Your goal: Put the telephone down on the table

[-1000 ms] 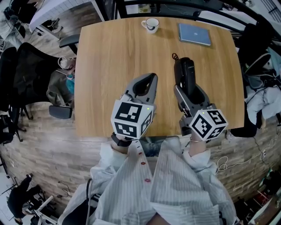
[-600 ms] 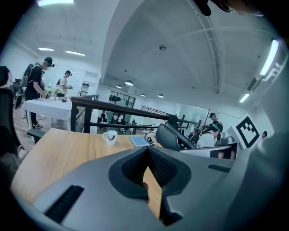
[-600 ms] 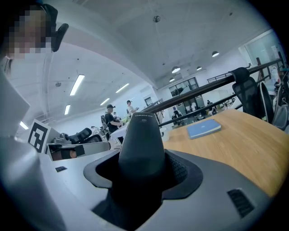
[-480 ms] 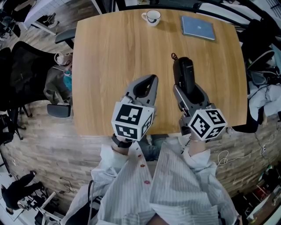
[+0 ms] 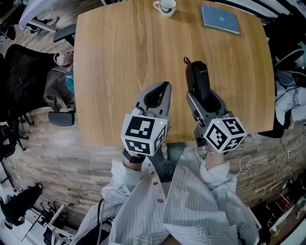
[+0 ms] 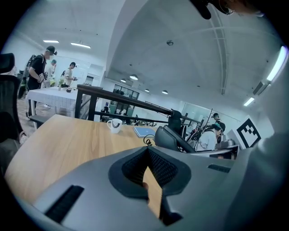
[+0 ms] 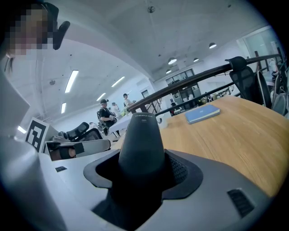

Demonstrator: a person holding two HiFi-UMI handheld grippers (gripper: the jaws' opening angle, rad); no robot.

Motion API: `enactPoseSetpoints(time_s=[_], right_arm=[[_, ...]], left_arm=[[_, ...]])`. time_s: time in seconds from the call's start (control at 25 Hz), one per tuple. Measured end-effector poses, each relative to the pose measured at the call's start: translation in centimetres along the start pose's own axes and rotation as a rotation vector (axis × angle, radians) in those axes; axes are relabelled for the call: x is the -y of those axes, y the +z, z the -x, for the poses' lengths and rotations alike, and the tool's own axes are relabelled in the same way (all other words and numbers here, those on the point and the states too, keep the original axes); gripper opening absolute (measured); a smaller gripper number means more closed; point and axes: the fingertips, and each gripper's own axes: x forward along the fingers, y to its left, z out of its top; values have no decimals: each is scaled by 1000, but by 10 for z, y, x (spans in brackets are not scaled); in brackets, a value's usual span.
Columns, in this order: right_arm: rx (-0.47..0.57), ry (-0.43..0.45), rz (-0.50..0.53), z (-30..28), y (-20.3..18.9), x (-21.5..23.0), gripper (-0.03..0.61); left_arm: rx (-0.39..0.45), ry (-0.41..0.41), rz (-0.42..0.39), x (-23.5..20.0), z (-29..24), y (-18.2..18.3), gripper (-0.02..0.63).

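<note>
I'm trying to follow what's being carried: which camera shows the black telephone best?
The head view: most of the telephone shows from above, clamped in the right gripper over the table. The right gripper view shows it foreshortened between its jaws; the left gripper view a sideways glimpse.

A: Head cam sat overhead, facing steeply down at the bench, with both grippers close under it at the near edge.
B: Gripper cams?
A: Each rode low behind its own jaws and looked along them across the bench. The jaws filled the lower frame. The telephone blocked the middle of the right view.
B: Overlap?
A: All three caught the blue notebook. Head and left views also shared the cup.
</note>
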Motion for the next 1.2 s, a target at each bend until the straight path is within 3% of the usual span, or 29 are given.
enactPoseSetpoints(time_s=[0.6, 1.2], right_arm=[[-86, -45, -24, -30, -62, 22, 295], [-94, -156, -50, -62, -94, 52, 295]], left_arm=[[-87, 5, 26, -24, -8, -62, 9], [-123, 4, 17, -45, -17, -83, 9]])
